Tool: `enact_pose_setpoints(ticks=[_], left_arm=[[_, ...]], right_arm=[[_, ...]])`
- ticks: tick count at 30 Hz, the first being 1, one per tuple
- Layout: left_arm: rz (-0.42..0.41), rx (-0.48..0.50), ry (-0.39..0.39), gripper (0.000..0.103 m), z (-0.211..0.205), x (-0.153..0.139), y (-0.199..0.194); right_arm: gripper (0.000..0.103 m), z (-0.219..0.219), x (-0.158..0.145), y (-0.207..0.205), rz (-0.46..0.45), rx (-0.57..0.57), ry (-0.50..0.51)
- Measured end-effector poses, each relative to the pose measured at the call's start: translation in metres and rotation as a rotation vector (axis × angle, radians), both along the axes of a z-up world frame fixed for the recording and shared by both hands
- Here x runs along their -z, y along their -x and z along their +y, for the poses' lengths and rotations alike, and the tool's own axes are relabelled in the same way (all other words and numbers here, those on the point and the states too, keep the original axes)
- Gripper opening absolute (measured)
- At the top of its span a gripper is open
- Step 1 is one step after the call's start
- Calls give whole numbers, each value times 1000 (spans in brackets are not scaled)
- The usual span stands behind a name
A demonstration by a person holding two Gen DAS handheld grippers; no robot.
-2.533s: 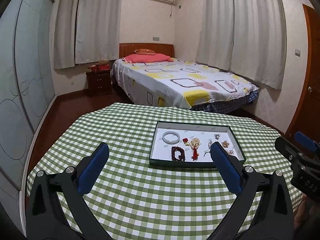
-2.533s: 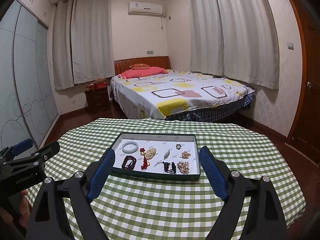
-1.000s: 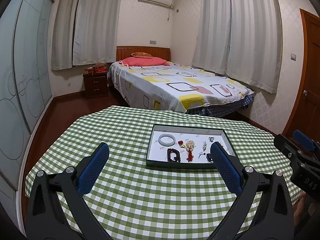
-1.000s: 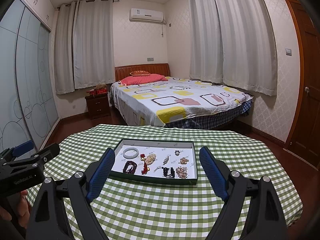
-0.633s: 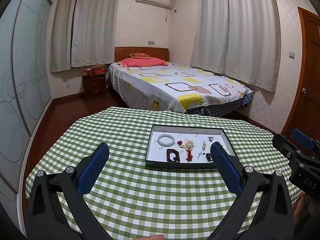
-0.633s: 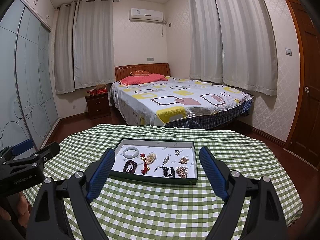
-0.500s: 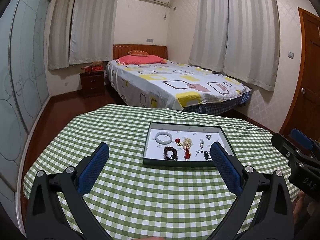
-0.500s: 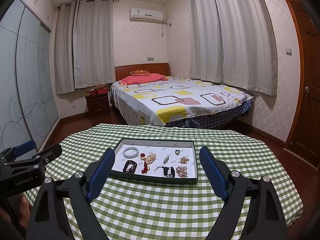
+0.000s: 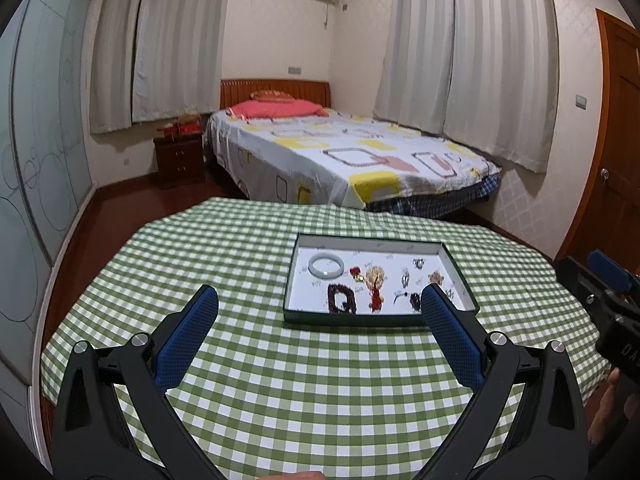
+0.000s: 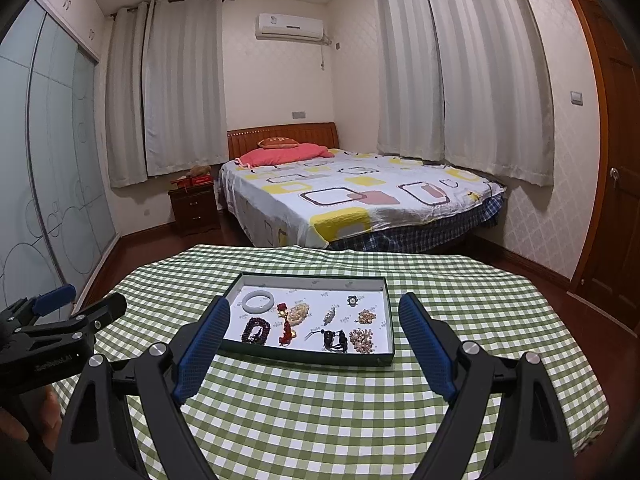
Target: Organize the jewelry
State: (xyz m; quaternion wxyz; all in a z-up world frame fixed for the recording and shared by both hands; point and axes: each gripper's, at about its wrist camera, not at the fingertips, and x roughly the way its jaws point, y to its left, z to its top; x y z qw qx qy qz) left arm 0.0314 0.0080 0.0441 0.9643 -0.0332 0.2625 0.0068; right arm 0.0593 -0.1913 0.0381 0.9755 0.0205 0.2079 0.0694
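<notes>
The room is evenly lit by warm indoor light from above, with the curtains (image 10: 464, 80) drawn. Shadows on the checked tablecloth (image 9: 320, 380) are soft. The left view looks slightly smeared, the right one crisp. Both bend strongly at the edges, with dark rounded corners.

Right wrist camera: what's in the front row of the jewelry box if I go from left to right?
dark bead bracelet → red pendant → black cord piece → pale bead cluster
</notes>
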Motion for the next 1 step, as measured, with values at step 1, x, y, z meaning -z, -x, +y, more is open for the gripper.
enact_pose_setpoints(ticks=[1], left_arm=[[19,-5,1,99,2,6,-6]], right_arm=[[84,-3,4,-4,4,-1,-2]])
